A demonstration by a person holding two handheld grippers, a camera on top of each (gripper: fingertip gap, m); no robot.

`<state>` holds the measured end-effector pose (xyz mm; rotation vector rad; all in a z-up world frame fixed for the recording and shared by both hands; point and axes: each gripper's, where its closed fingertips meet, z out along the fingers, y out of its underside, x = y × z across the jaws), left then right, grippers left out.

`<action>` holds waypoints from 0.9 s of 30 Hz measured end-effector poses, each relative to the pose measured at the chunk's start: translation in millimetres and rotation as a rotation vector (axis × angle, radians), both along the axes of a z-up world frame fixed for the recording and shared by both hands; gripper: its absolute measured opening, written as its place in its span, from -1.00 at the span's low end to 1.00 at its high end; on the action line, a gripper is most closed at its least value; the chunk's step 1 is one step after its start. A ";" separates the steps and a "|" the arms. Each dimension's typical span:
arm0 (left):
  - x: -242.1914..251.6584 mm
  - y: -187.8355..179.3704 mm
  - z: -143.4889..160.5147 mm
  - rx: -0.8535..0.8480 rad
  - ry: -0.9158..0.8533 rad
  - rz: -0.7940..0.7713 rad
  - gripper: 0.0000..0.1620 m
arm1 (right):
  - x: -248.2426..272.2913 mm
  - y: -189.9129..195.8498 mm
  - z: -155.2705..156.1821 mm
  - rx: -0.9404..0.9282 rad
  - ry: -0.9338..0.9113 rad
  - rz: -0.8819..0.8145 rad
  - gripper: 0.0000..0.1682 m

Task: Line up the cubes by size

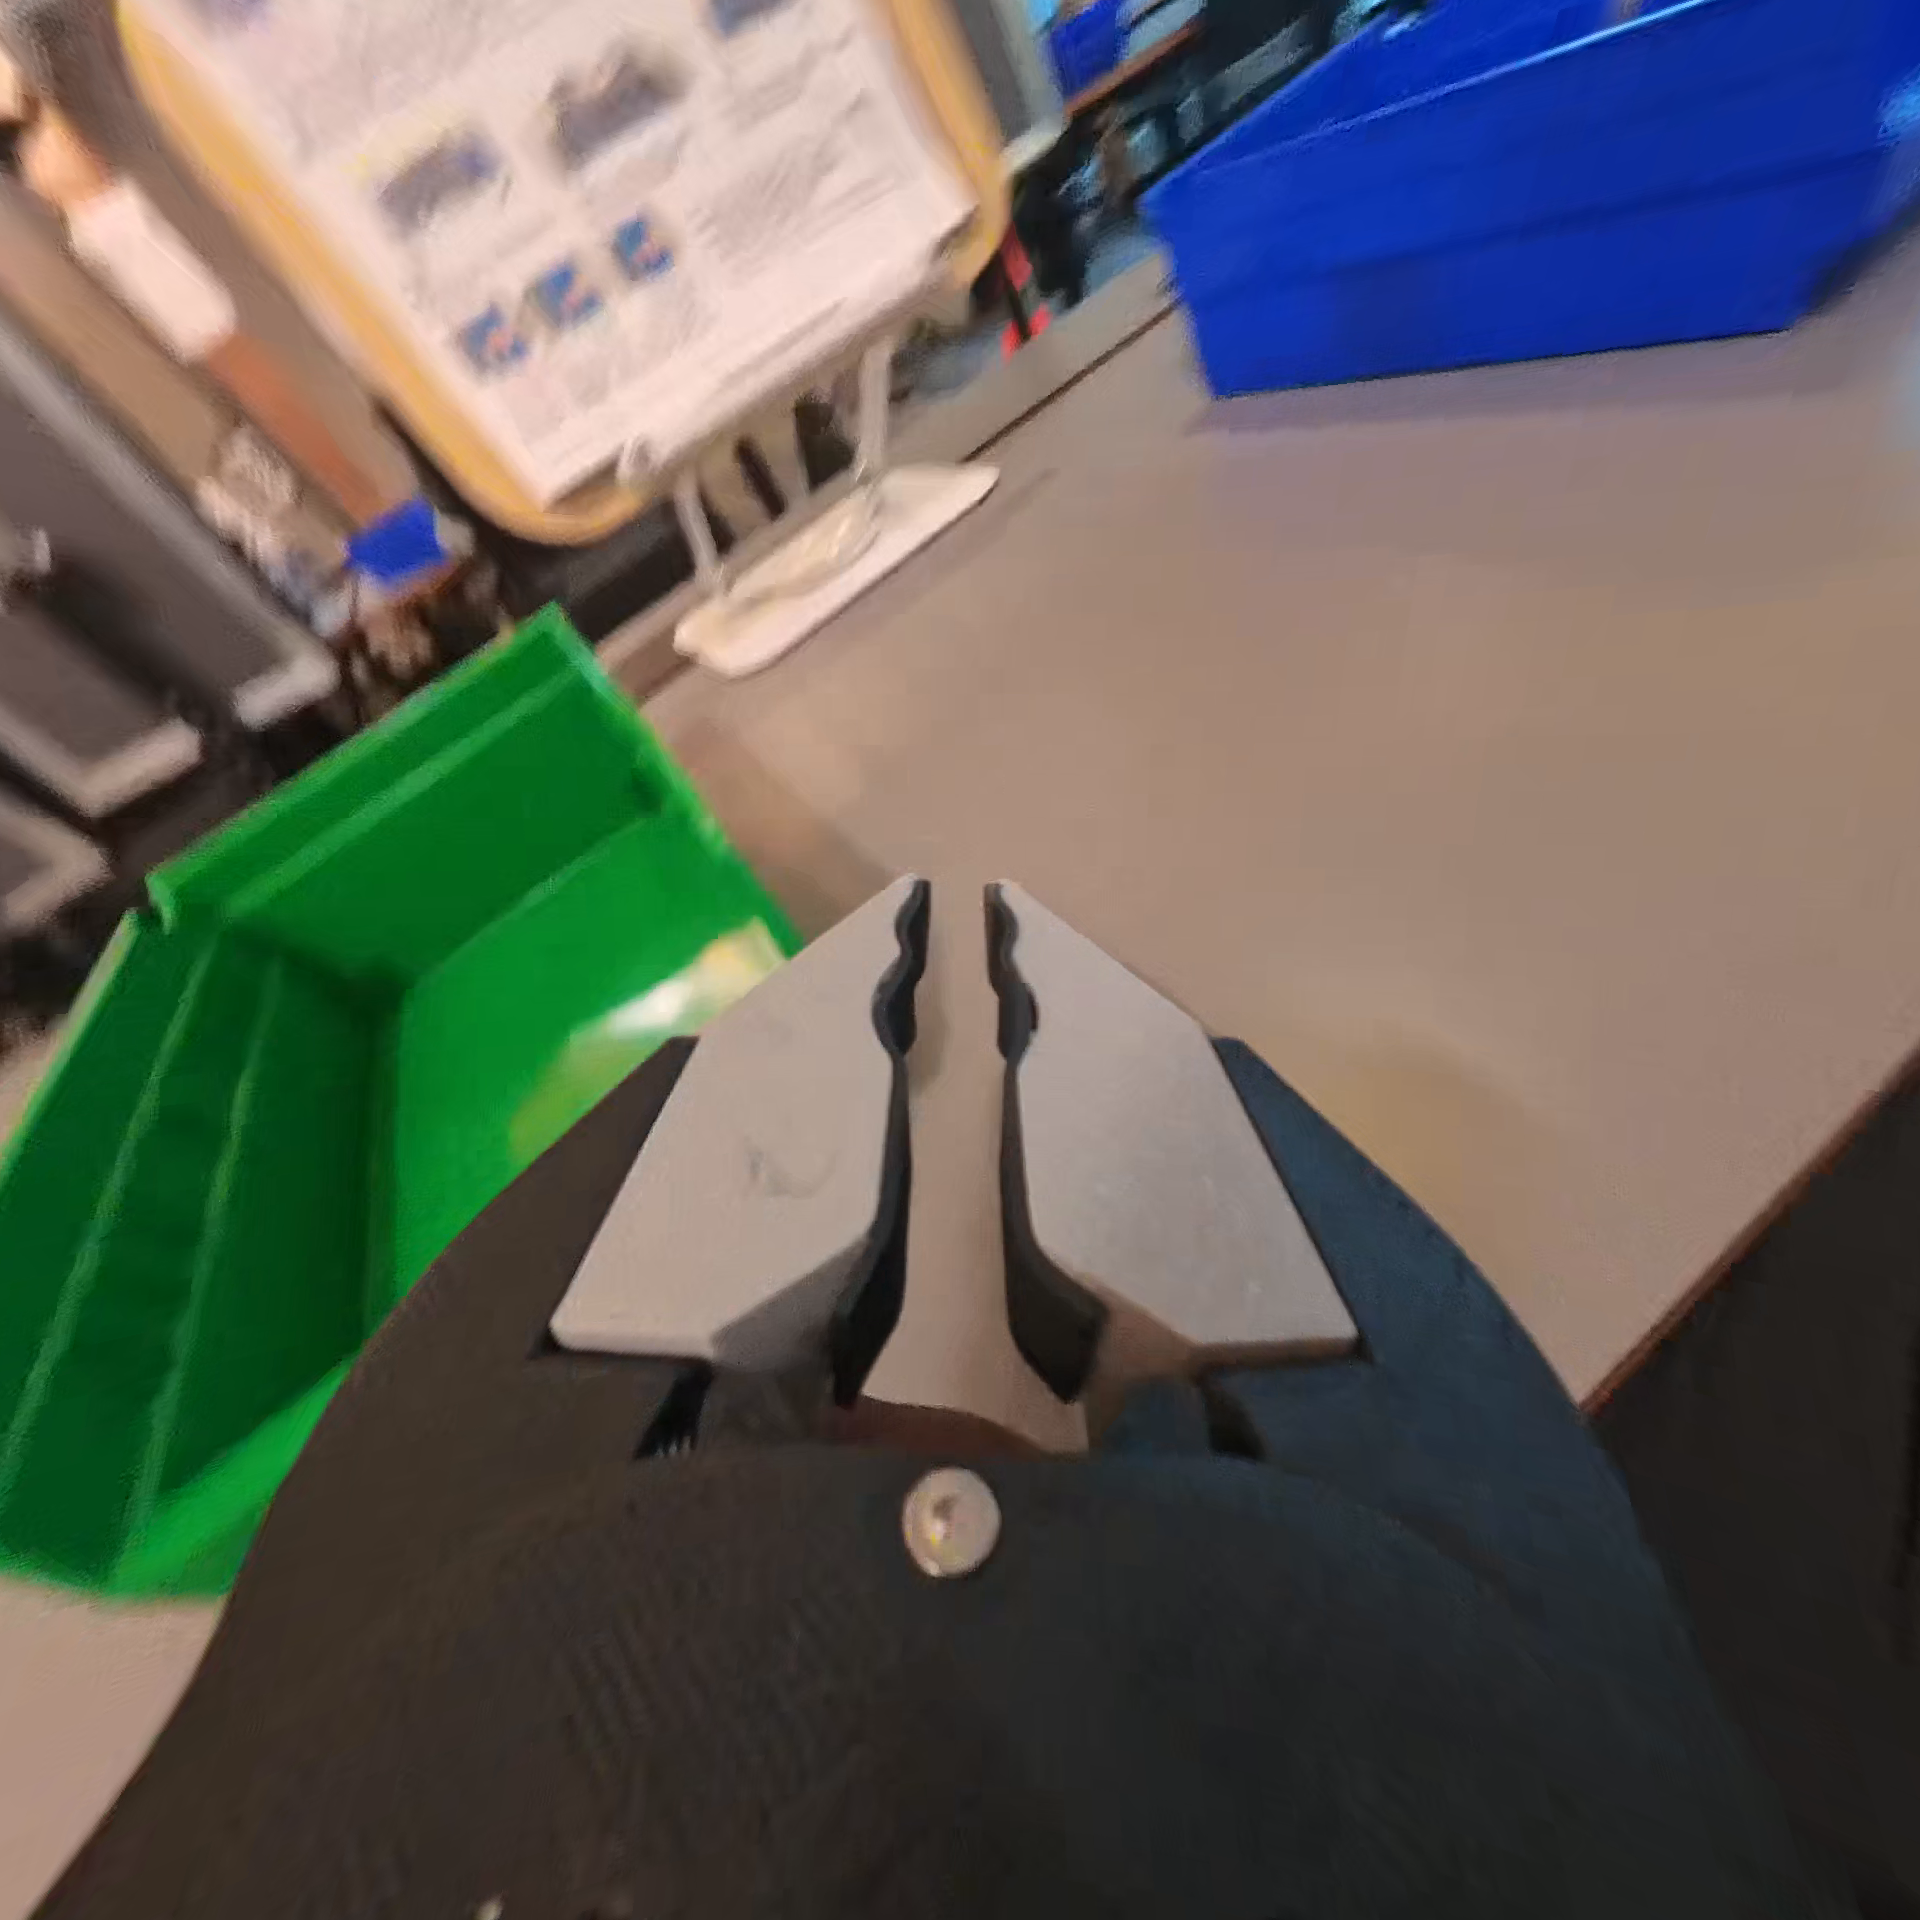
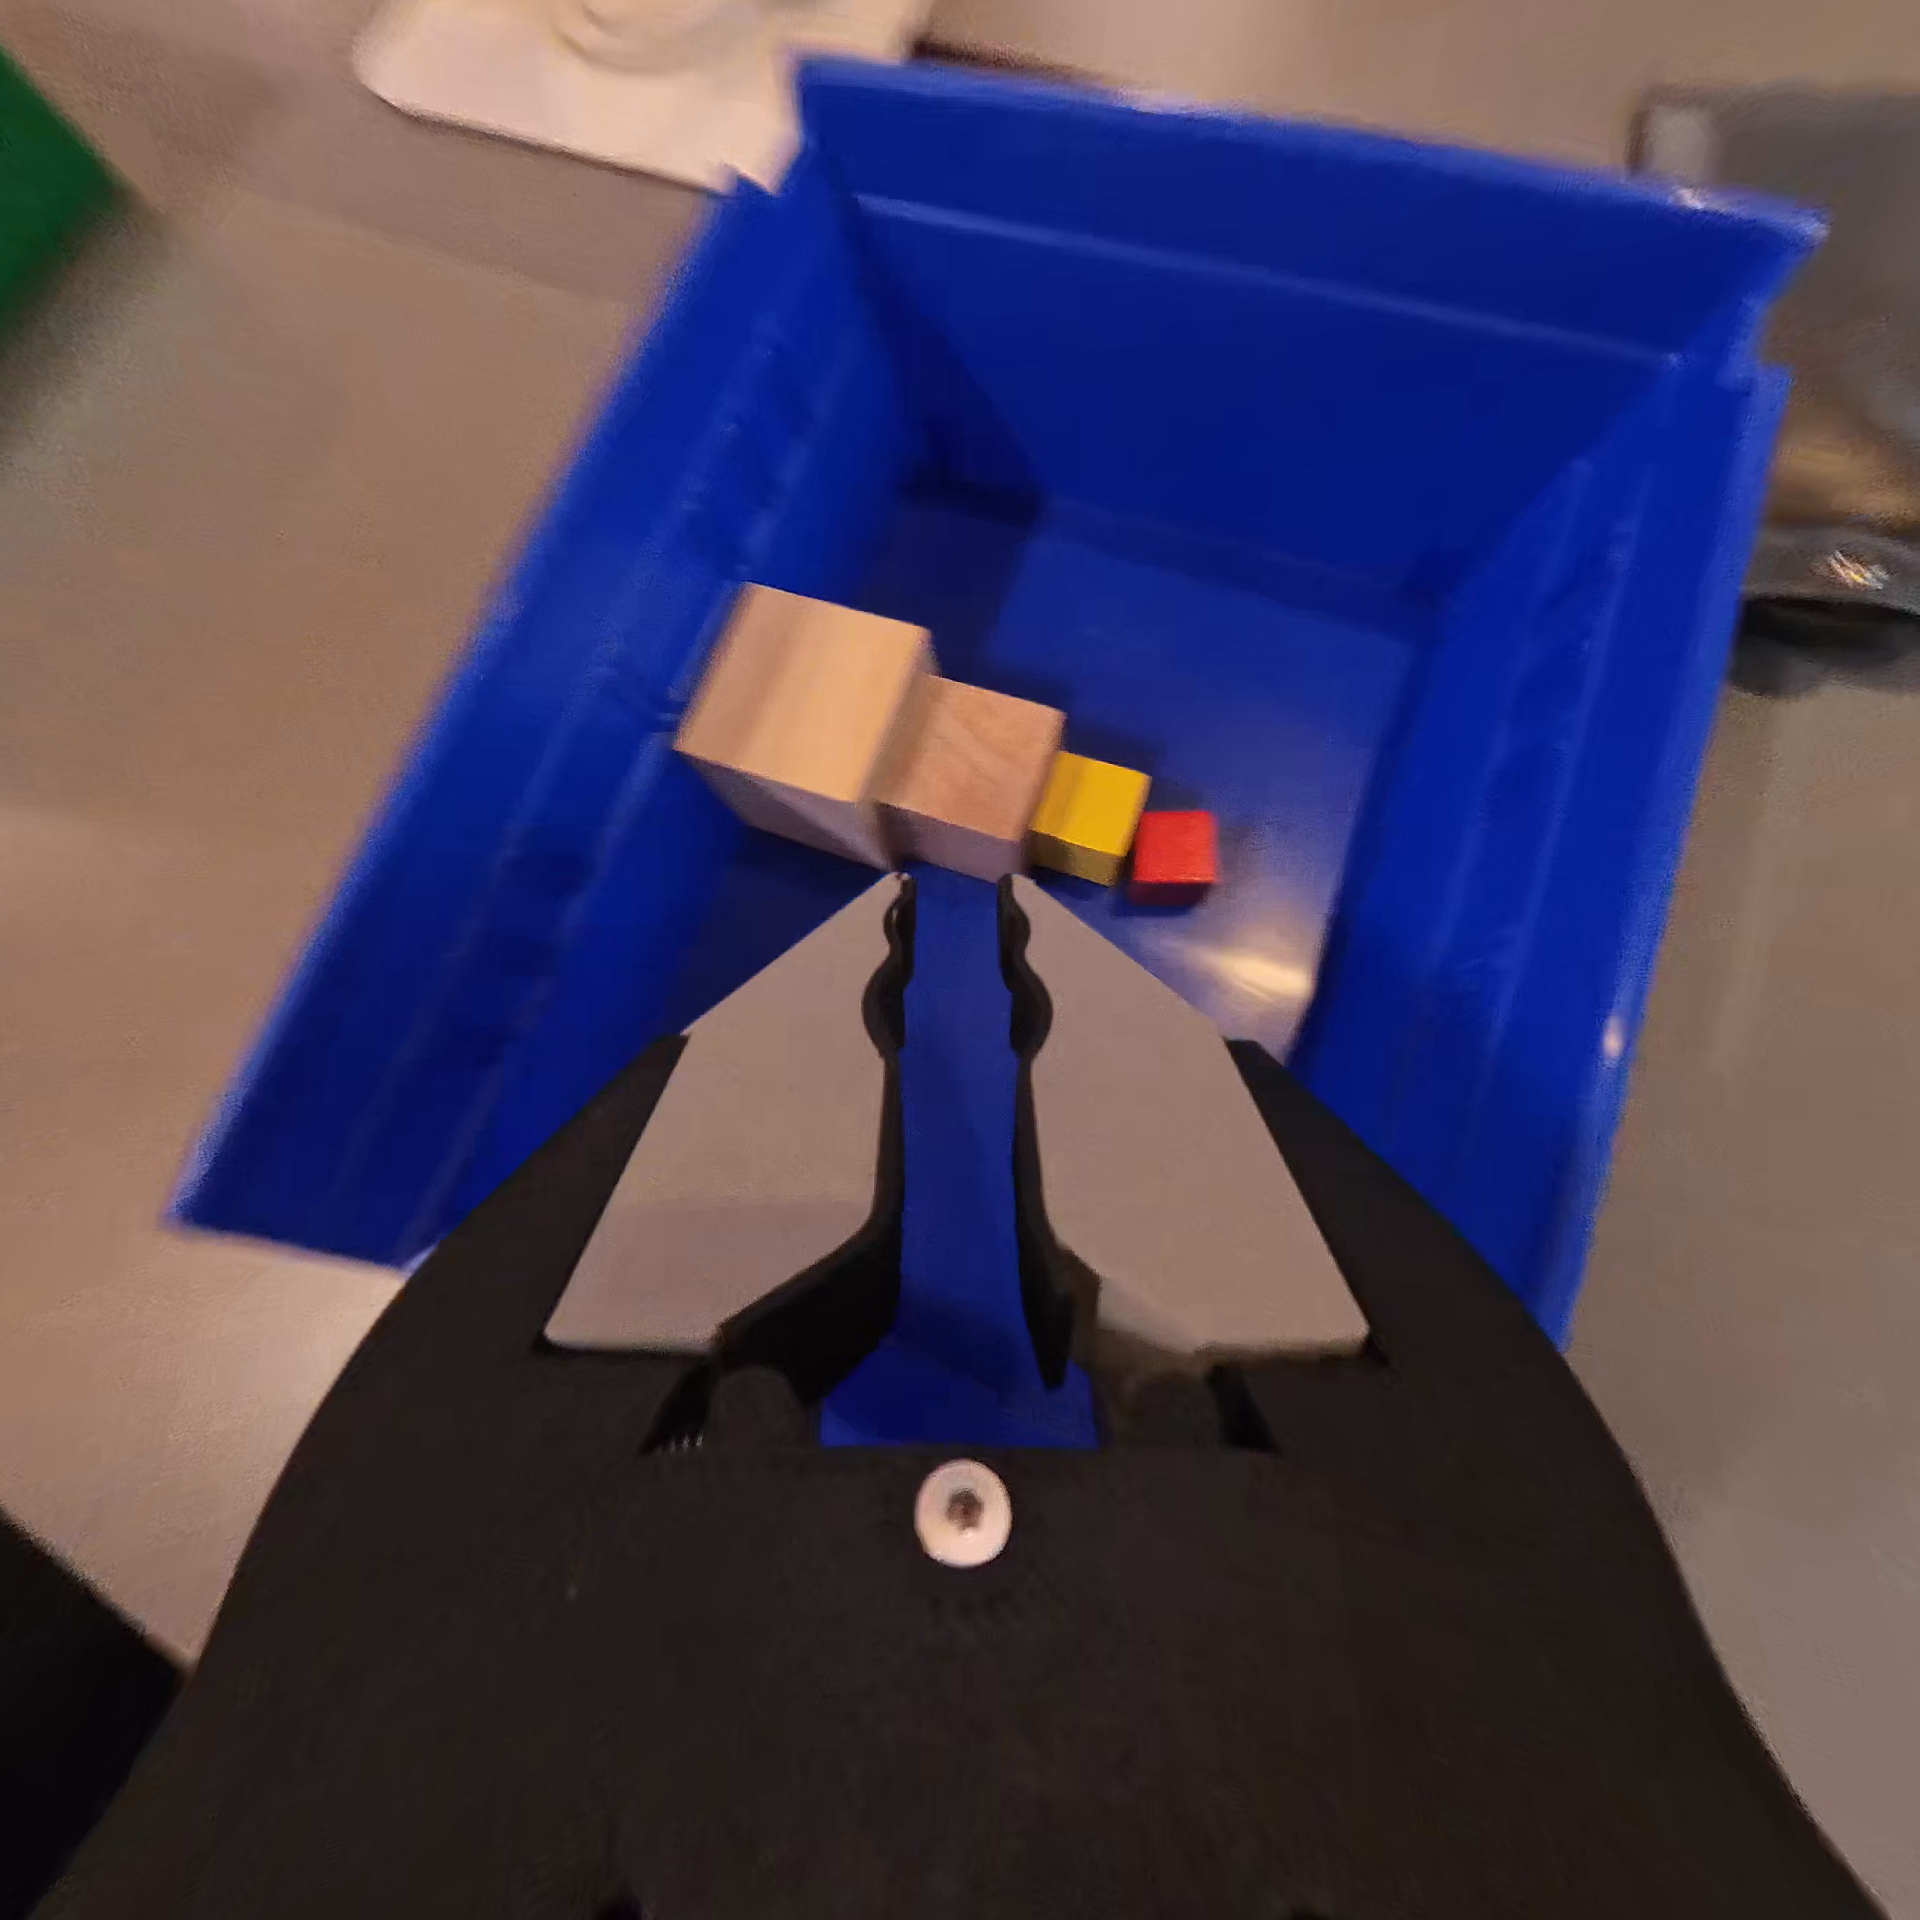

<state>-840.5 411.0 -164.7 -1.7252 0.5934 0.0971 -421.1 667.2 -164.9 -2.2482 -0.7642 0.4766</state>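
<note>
Hovering low over the grey bench (image 1: pixel 1403 727), the left hand-held gripper (image 1: pixel 957 894) points along the surface, tilted so that the scene leans. Its two fingers stand only a narrow slit apart with nothing between them. A green bin (image 1: pixel 343 1039) sits on the bench just left of the fingers, its open top in view, with something pale and blurred inside by the near wall. A blue bin (image 1: pixel 1538 208) stands well apart, at the far right. Beyond the bench edge a white stand (image 1: pixel 831 551) carries a printed poster (image 1: pixel 623 208). No cubes show in this view.

From the right wrist, the right hand-held gripper (image 2: pixel 951 883) looks steeply down into the blue bin (image 2: pixel 1507 831), its fingertips inside the rim. The fingers are parted a little, the blue floor visible between them, and they grip nothing. Four cubes lie in a row on the bin floor just beyond the tips, running from upper left to lower right by falling size: a large wood cube (image 2: pixel 805 717), a mid wood cube (image 2: pixel 971 774), a yellow cube (image 2: pixel 1091 816) and a red cube (image 2: pixel 1174 854). The first three touch side by side; the red one sits just beside the yellow, contact unclear in the blur. The mid wood cube lies straight ahead of the fingertip gap, seemingly just clear of the tips. A strip of the green bin (image 2: pixel 42 197) shows at the left edge.
</note>
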 end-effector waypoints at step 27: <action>-48.2 75.5 -32.5 -0.134 -0.045 0.458 -0.34 | -74.5 -116.5 -11.1 0.449 0.142 0.111 0.03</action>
